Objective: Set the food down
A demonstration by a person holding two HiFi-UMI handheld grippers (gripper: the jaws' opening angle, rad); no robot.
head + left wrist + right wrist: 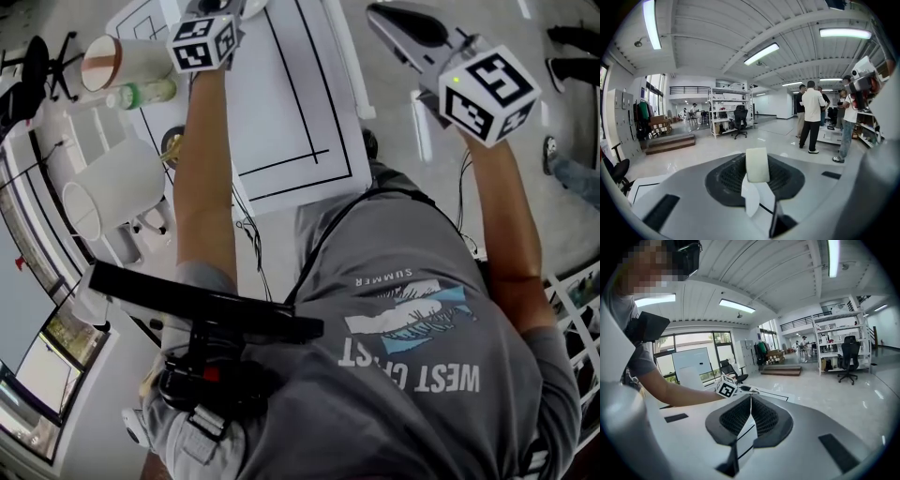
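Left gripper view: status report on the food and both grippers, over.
Left gripper shut on pale food block, not set down. Right gripper shut, empty. Table beneath left gripper; bottle and cup to its left.

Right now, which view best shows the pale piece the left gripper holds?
The left gripper view: the pale piece, clamped between the jaws. The head view cuts it off; the right gripper view shows only that gripper's marker cube.

A white table [309, 103], marked with black rectangle outlines, fills the far middle. At its left edge a paper cup [117, 61] and a small bottle [142, 94] lie tipped sideways.
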